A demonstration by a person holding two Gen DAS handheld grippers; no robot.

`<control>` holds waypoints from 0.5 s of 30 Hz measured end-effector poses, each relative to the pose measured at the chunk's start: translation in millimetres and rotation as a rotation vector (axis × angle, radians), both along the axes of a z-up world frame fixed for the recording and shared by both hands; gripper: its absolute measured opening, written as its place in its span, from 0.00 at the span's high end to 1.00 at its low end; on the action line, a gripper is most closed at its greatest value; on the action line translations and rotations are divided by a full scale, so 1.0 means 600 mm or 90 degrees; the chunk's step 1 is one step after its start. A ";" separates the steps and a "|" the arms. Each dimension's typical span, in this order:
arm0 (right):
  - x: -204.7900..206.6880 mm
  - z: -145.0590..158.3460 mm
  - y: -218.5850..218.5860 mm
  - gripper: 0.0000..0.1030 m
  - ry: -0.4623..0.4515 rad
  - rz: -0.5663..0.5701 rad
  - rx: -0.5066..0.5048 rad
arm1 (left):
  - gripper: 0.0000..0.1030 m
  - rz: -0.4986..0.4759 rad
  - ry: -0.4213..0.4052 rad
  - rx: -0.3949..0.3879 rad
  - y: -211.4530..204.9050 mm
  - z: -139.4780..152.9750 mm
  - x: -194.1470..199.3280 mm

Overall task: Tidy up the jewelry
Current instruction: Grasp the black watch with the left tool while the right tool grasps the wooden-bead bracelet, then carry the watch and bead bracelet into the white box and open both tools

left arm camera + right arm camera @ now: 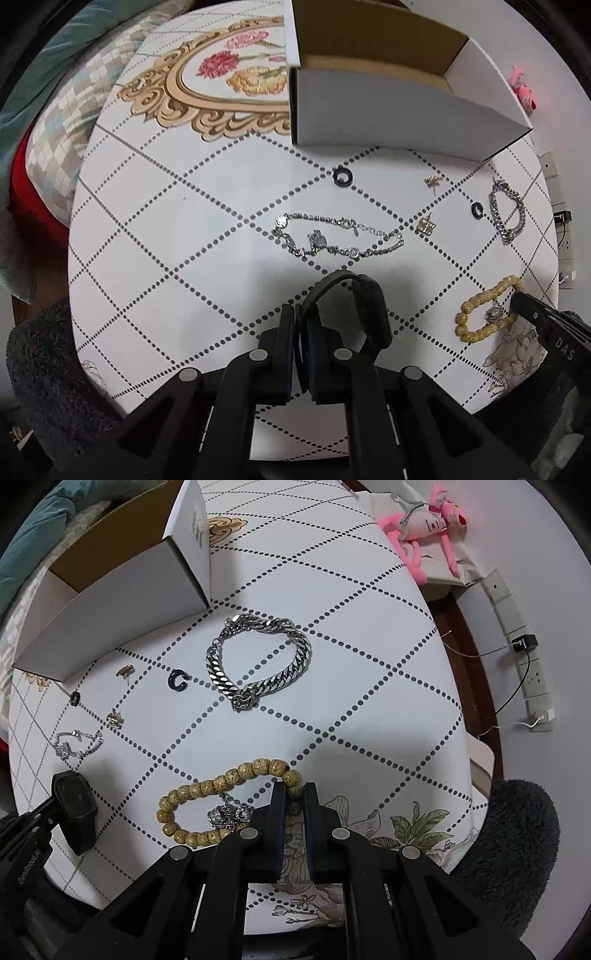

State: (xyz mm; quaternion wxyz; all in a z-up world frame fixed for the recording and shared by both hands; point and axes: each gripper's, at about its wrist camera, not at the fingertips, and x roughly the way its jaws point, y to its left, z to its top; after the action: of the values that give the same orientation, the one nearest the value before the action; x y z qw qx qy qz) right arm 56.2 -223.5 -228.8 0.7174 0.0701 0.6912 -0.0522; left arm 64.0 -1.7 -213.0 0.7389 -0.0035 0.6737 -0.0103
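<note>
My left gripper point(301, 314) is shut on the strap of a black watch point(364, 306) and holds it over the table; it also shows in the right wrist view point(75, 806). My right gripper point(293, 794) is shut on a wooden bead bracelet point(207, 786), which lies on the table with a small silver piece point(229, 812) inside its loop. A thin silver charm bracelet point(332, 240), a heavy silver chain bracelet point(258, 661), two gold earrings point(426, 225) point(432, 181) and two black rings point(342, 177) point(177, 679) lie on the table. An open white cardboard box point(388, 114) stands behind them.
The round table point(166, 221) has a white cloth with dotted diamonds and flower prints. A pink plush toy point(424, 520) and a power strip point(524, 664) lie beyond its right edge. Cushions point(55, 110) sit to the left. A dark fuzzy seat point(517, 849) is at the near right.
</note>
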 end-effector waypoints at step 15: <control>0.027 0.182 0.021 0.92 -0.137 0.059 0.114 | 0.97 0.009 -0.101 -0.073 0.009 0.160 0.026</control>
State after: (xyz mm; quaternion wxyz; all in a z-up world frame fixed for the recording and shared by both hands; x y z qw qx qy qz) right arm 72.2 -210.8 -119.4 0.7798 0.1073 0.6147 0.0505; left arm 79.7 3.9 -116.9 0.7884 -0.0493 0.6116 -0.0438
